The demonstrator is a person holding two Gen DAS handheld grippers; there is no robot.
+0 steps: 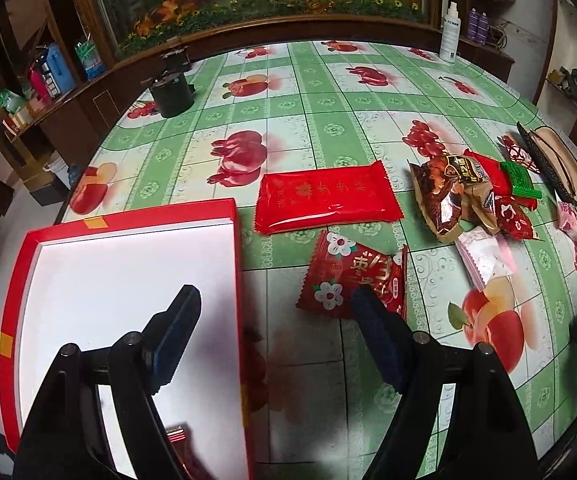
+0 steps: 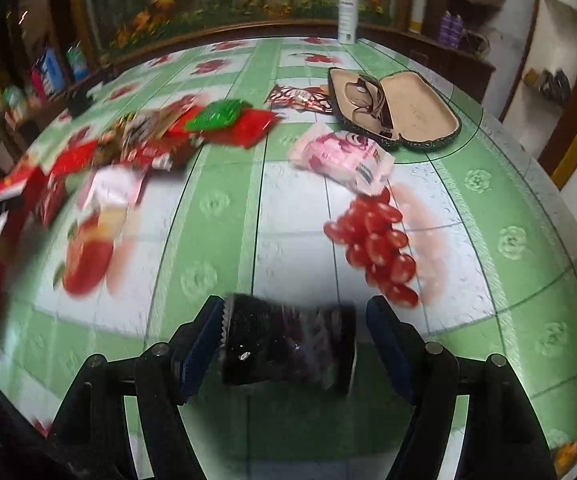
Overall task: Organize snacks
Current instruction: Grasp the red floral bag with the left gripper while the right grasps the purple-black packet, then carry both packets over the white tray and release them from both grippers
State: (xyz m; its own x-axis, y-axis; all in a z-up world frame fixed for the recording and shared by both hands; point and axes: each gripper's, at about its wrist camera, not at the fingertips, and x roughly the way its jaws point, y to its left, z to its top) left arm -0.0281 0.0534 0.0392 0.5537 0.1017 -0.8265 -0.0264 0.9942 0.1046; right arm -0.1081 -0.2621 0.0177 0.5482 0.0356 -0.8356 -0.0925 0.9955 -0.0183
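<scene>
Left hand-held gripper: jaws wide apart, empty, above red box edge; flowered red packet just ahead. Right hand-held gripper: jaws parted, dark packet between, touching left finger only. Snack pile ahead-left on surface.

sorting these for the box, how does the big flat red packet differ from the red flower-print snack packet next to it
The big flat red packet is larger and wider; the flower-print packet is smaller and squarer. The flat packet is plain red with faint gold print; the flower-print one carries white blossoms and bold gold characters. The flat packet lies farther up the table; the flower-print one sits at the open left gripper, partly behind one finger. Both are red, sealed, and lie flat outside the red box.
</scene>
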